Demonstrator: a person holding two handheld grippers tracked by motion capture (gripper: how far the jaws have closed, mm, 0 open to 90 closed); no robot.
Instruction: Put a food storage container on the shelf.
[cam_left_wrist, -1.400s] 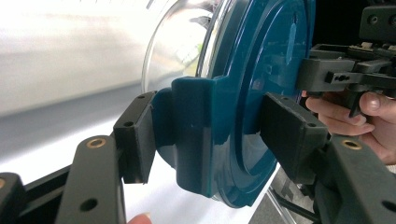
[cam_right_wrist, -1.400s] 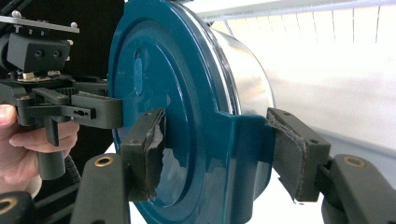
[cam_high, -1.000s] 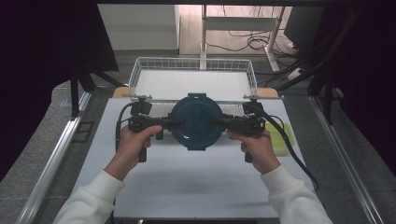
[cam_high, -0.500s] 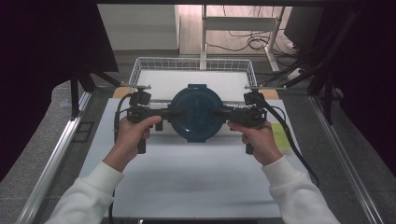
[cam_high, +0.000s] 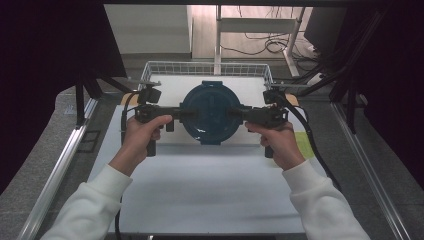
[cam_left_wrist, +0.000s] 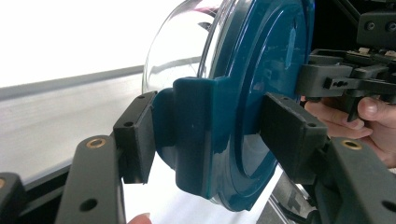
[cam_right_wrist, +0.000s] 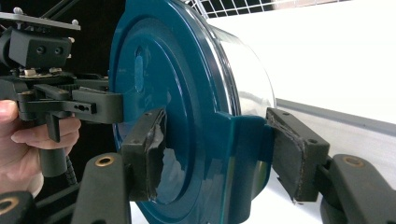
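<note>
A round clear glass container (cam_high: 210, 112) with a dark teal lid hangs level above the white table (cam_high: 210, 185), its lid facing up in the high view. My left gripper (cam_high: 184, 114) is shut on the lid's left clip tab and my right gripper (cam_high: 235, 114) on its right clip tab. In the left gripper view the pads (cam_left_wrist: 135, 135) press the teal tab (cam_left_wrist: 196, 130) from both sides, with the glass bowl (cam_left_wrist: 182, 46) behind the lid. In the right gripper view the worn pads (cam_right_wrist: 149, 154) clamp the opposite tab (cam_right_wrist: 243, 158) of the lid (cam_right_wrist: 159, 70).
A white wire basket (cam_high: 207, 67) stands at the table's far edge, just beyond the container. A yellow-green sheet (cam_high: 304, 142) lies by the right hand. Metal rails (cam_high: 60, 170) run along both sides of the table, and cables trail from both grippers.
Both hands have risen together, carrying the container up off the table and a little toward the basket. The grips on the two tabs are unchanged.
</note>
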